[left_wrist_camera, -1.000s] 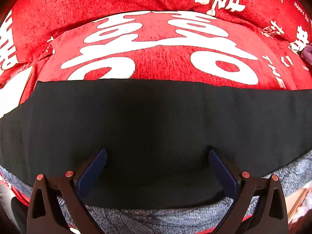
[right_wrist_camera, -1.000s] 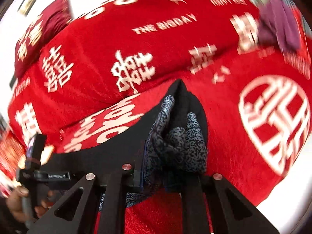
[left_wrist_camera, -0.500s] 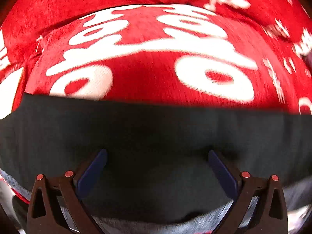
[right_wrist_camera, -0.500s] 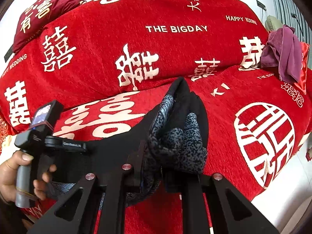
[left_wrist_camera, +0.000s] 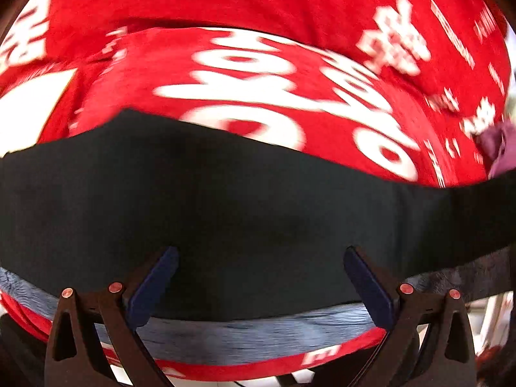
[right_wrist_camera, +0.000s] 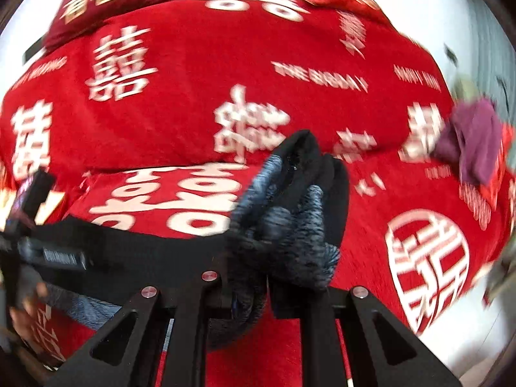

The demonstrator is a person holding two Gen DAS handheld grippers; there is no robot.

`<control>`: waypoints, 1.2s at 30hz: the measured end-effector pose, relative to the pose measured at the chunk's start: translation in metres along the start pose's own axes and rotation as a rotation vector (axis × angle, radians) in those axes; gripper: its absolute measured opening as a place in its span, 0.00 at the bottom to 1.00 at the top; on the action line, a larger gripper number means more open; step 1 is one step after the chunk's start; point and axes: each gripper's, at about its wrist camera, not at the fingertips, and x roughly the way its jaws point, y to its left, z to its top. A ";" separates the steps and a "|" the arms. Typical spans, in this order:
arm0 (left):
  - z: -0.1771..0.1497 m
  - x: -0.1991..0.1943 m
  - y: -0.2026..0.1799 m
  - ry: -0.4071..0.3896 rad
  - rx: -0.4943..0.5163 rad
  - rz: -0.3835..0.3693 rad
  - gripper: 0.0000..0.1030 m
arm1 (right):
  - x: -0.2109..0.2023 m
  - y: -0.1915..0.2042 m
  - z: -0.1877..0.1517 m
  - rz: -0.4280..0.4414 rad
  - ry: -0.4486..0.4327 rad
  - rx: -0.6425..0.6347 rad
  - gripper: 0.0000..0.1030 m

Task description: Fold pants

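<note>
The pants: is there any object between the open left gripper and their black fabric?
Nothing visible. The left gripper stands open right above the black pants, with only fabric between its fingers. The purple cloth lies far aside on the red blanket.

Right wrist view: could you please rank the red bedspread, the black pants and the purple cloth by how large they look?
1. Red bedspread, filling most of the frame.
2. Black pants, though nearness to the camera enlarges them.
3. Purple cloth, smallest, but it lies farther off.
</note>
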 end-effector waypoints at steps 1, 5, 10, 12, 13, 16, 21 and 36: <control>0.000 -0.002 0.011 -0.006 -0.013 -0.002 1.00 | -0.002 0.016 0.003 -0.005 -0.013 -0.041 0.15; -0.003 -0.004 0.069 -0.011 -0.070 -0.015 1.00 | -0.006 0.099 0.008 0.004 -0.065 -0.243 0.15; -0.007 -0.016 0.121 -0.056 -0.084 0.013 1.00 | 0.002 0.198 -0.010 0.043 -0.079 -0.467 0.15; -0.007 -0.020 0.138 -0.066 -0.107 0.014 1.00 | 0.010 0.240 -0.027 0.051 -0.078 -0.579 0.15; -0.007 -0.023 0.149 -0.066 -0.122 0.012 1.00 | 0.015 0.254 -0.035 0.052 -0.072 -0.618 0.15; -0.009 -0.024 0.165 -0.064 -0.144 0.008 1.00 | 0.038 0.301 -0.067 0.061 -0.027 -0.752 0.15; -0.010 -0.027 0.169 -0.069 -0.133 -0.019 1.00 | 0.065 0.332 -0.106 0.004 0.053 -0.852 0.22; -0.010 -0.062 0.097 -0.113 -0.005 -0.146 1.00 | -0.014 0.223 -0.054 0.346 0.059 -0.295 0.85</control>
